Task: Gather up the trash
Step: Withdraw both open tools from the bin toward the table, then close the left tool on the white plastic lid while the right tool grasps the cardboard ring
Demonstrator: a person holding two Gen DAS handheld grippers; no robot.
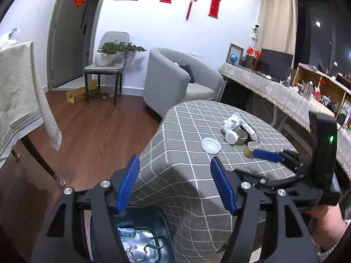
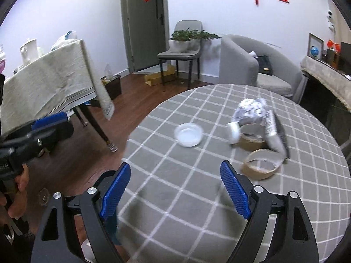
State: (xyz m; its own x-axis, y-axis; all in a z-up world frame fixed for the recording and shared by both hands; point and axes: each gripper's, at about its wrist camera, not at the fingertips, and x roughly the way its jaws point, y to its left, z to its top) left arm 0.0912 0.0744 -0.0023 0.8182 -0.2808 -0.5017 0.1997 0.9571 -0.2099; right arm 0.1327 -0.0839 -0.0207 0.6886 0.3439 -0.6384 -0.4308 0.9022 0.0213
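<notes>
On the grey checked round table (image 2: 197, 192) lie a clear plastic lid (image 2: 188, 135), a crumpled foil ball (image 2: 250, 111), a white cup on its side (image 2: 233, 131), two brown paper bowls (image 2: 261, 166) and a dark wrapper (image 2: 276, 131). My right gripper (image 2: 175, 188) is open and empty above the table's near part. My left gripper (image 1: 175, 184) is open and empty at the table's left edge, above a dark trash bin (image 1: 136, 239) that holds foil and scraps. The lid (image 1: 211, 145) and foil ball (image 1: 232, 121) show in the left wrist view too.
A cloth-covered table (image 2: 54, 81) stands to the left. A grey armchair (image 1: 175, 76) and a chair with potted plants (image 1: 109, 61) stand by the far wall. A long cluttered sideboard (image 1: 285, 94) runs along the right. The floor is brown wood.
</notes>
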